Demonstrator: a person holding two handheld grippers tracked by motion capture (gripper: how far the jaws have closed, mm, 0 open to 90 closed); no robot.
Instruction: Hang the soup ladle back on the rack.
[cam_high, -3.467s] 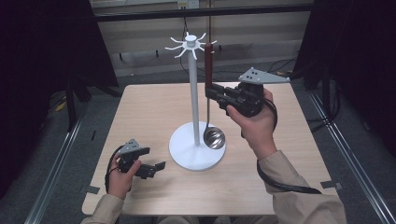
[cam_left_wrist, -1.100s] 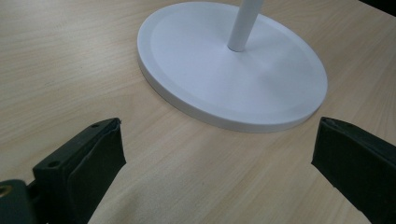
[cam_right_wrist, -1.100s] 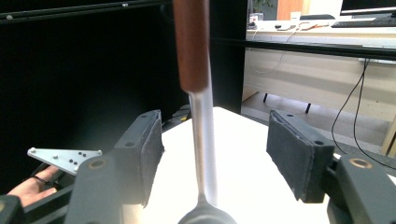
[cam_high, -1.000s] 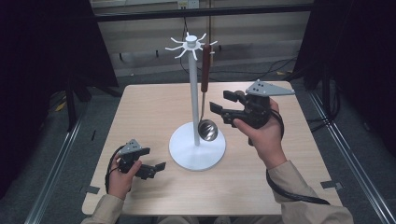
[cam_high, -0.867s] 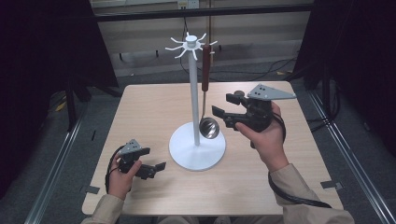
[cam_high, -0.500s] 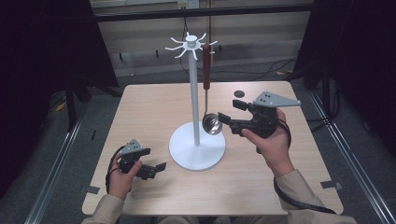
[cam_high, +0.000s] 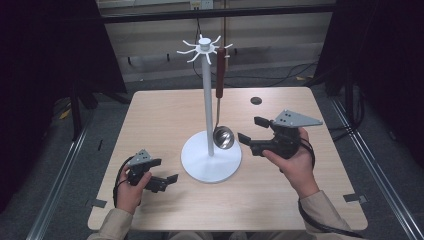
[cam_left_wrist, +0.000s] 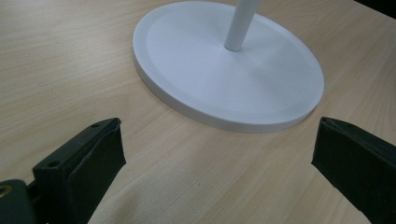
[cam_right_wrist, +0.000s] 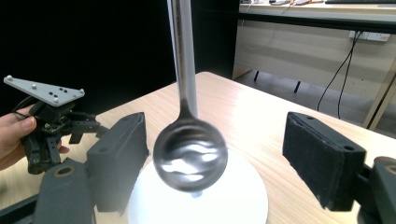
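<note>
Looking down from the high view, you have a white metal stand (cam_high: 207, 125) with a round base and a crown of hooks set at the middle of the pale wooden worktop (cam_high: 160, 110). A steel ladle with a dark red-brown handle (cam_high: 220, 100) hangs from one hook on the stand's right side, its bowl low over the base. Your right hand-held gripper (cam_high: 252, 132) sits just right of that bowl, jaws apart and pointing left at it, not touching. Your left hand-held gripper (cam_high: 165, 172) rests low at the near left of the worktop, jaws apart, close to the base's near-left rim. A small dark disc (cam_high: 256, 100) lies far right on the worktop.

From the left gripper view, your two black jaws stand wide apart over bare wood, with the stand's white base (cam_left_wrist: 229, 65) and the foot of its pole just beyond them.

From the right gripper view, your jaws are spread wide with the ladle's shiny bowl (cam_right_wrist: 190, 156) hanging between them, clear of both pads. Your left hand-held gripper (cam_right_wrist: 86, 127) shows farther off at the left, held in your hand.
</note>
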